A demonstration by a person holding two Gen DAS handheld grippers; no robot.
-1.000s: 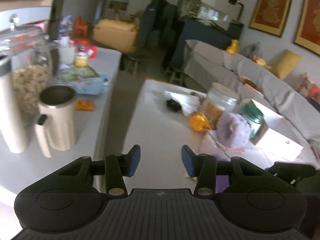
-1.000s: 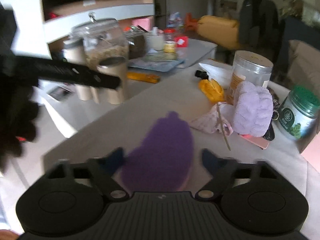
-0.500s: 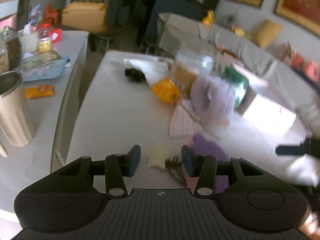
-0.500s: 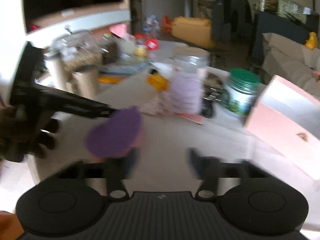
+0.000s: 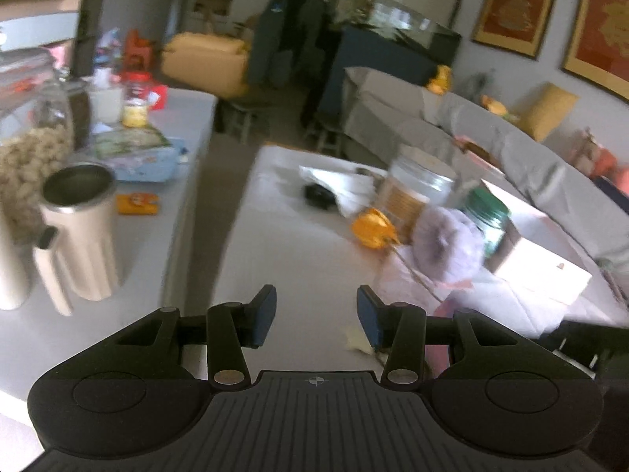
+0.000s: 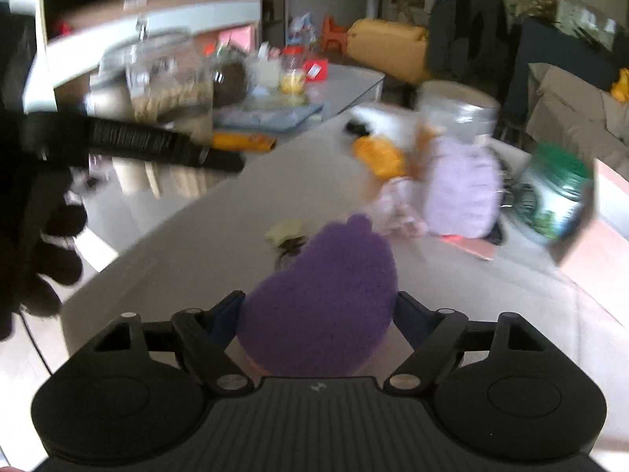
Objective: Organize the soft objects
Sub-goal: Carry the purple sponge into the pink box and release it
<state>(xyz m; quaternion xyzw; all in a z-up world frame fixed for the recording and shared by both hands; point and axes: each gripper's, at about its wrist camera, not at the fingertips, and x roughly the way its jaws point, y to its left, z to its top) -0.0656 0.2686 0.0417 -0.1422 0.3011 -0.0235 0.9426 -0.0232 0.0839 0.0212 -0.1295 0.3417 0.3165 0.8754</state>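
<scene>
My right gripper (image 6: 318, 310) has its jaws against both sides of a dark purple knitted soft toy (image 6: 322, 299), held low over the white table (image 6: 204, 244). My left gripper (image 5: 314, 310) is open and empty above the table's near left part (image 5: 275, 259). A pale lilac fluffy object (image 6: 460, 192) (image 5: 448, 244) and an orange soft item (image 6: 377, 153) (image 5: 373, 228) lie further back. A small cream piece (image 6: 283, 232) (image 5: 357, 340) lies just ahead of the toy.
A clear jar (image 5: 412, 188), a green-lidded jar (image 5: 487, 216) and a pink-white box (image 5: 542, 271) stand at the table's right. A side counter (image 5: 188, 126) on the left holds a beige mug (image 5: 82, 232) and a glass jar (image 5: 27, 157). A sofa (image 5: 511, 145) runs behind.
The right gripper swung away to the right and came back, and its jaws have closed in on the purple toy. The left gripper dipped toward the table and lifted again, still open.
</scene>
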